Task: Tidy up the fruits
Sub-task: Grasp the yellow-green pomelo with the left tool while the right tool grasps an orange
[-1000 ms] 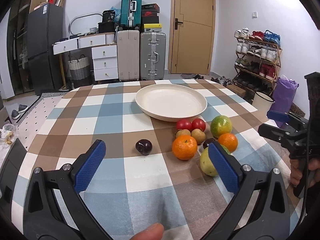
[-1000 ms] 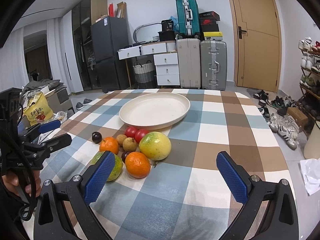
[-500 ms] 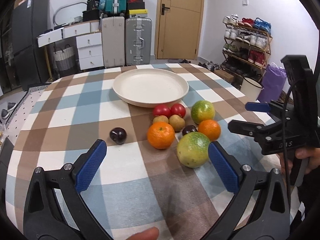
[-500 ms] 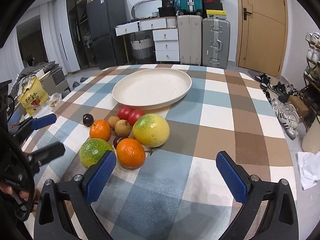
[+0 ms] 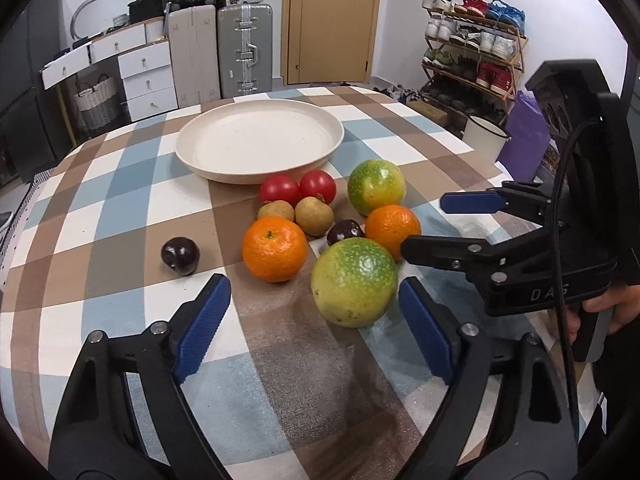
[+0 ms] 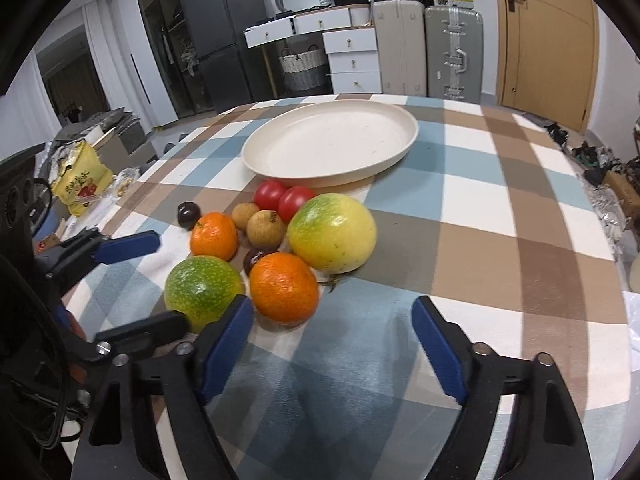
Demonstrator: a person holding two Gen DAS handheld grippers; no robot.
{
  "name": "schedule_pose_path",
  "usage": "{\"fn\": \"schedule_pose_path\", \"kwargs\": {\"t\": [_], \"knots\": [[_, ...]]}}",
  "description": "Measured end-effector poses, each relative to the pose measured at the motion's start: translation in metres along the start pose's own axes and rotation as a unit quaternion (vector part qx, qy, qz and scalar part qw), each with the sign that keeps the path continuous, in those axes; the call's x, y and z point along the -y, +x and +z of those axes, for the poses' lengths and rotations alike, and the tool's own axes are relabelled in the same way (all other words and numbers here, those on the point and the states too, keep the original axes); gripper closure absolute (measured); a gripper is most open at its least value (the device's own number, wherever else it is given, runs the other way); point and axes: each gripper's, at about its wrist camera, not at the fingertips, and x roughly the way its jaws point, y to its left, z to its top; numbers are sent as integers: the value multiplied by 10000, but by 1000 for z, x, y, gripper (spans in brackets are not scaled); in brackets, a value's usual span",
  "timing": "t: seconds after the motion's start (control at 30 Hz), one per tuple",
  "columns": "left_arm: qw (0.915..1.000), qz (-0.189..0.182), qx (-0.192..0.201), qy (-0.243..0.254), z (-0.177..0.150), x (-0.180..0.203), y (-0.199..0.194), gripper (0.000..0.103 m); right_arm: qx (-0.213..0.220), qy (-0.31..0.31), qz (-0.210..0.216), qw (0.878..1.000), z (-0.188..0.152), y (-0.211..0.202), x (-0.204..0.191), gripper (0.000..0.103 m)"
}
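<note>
A cream plate (image 5: 260,144) (image 6: 332,148) stands bare on the checked tablecloth. In front of it lies a cluster of fruit: two tomatoes (image 5: 296,188), two small brown fruits, two oranges, two large green-yellow fruits and a dark plum; another plum (image 5: 181,255) lies apart on the left. My left gripper (image 5: 312,284) (image 6: 172,280) is closing, with the near green fruit (image 5: 354,282) (image 6: 202,290) at its fingertips, pads not pressing. My right gripper (image 6: 332,300) (image 5: 423,224) is closing too, just short of the near orange (image 6: 284,288), nothing gripped.
The round table's edge drops off close on the right, toward a shoe rack (image 5: 472,52) and a white bucket (image 5: 486,136). A yellow snack bag (image 6: 80,178) lies off the table's left side. Suitcases and drawers stand at the back wall.
Both grippers have moved forward and down toward the fruit cluster, and both pairs of jaws have narrowed. The fruit and the plate have not moved.
</note>
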Motion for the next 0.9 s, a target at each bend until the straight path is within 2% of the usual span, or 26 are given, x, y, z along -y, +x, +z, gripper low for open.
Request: {"fn": "schedule_pose_path", "kwargs": {"t": [0.2,0.3,0.63,0.9], "knots": [[9994,-303,-118,118,1,8,6,38,-65,-9,209,9998,0,8,-6,36],[9986,-456,-248,141,1,10,11,55,-75,-49,227,9997,2,11,-10,42],[9981,-594,-165,43,-1,7,2,57,-135,-128,372,9991,2,12,-19,65],[9982,-592,50,-26,-6,-1,-14,58,-121,-192,375,9990,-6,3,-22,66]]}}
